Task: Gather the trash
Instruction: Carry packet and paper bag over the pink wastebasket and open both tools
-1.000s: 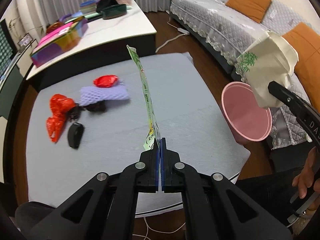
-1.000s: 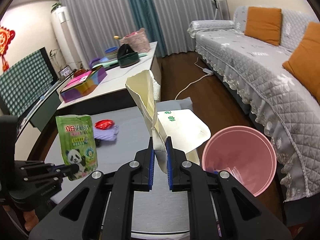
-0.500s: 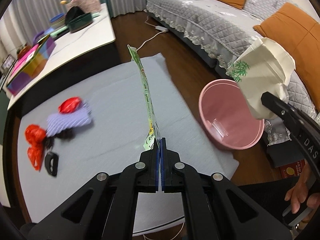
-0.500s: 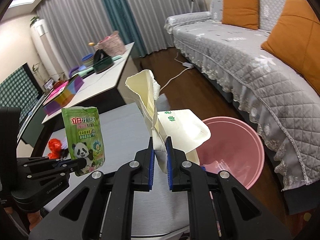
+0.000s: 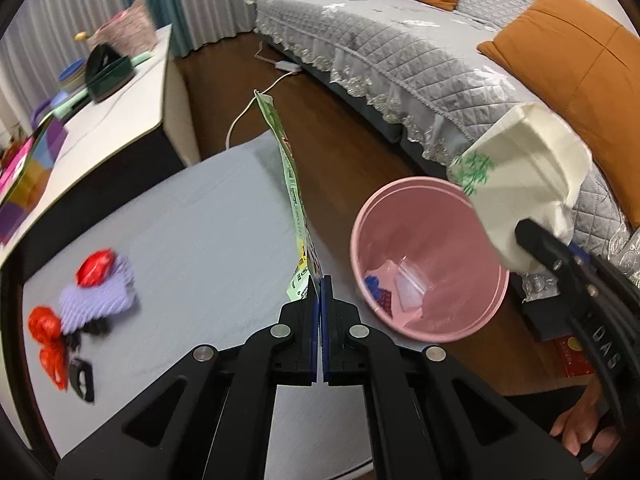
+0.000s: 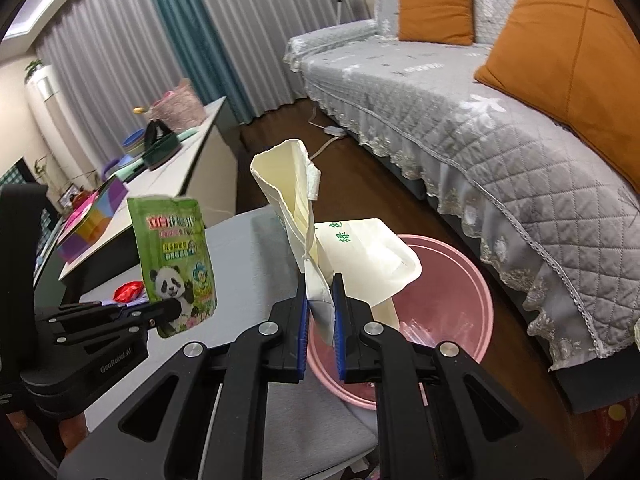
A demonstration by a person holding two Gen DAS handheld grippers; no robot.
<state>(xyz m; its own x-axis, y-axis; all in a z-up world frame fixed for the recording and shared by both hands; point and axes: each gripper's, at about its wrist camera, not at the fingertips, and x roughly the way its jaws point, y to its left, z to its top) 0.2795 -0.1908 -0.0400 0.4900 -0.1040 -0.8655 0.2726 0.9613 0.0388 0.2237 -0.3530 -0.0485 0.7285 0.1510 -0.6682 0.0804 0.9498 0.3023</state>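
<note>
Grey quilted sofa (image 6: 460,128) with orange cushions (image 6: 436,8) fills the right side of both views. Next down is the grey-topped table (image 5: 200,220), then the pink trash bin (image 5: 424,256) sitting on the floor just off its edge. Only the left wrist cam looks into the bin: some bits of plastic and something blue at the bottom. It's also the only one showing the rest of the trash well, a purple foam net (image 5: 98,296), red wrappers (image 5: 48,336) and a dark object near the far-left table edge.

Right gripper (image 6: 320,312) is clamped on a crumpled cream paper bag (image 6: 360,256), held above the bin. Left gripper (image 5: 320,300) is pinched tight on a green snack pouch (image 5: 294,196), over the table near the bin. That pouch is edge-on from its own cam, but the right cam shows the panda print on its face (image 6: 172,256).
</note>
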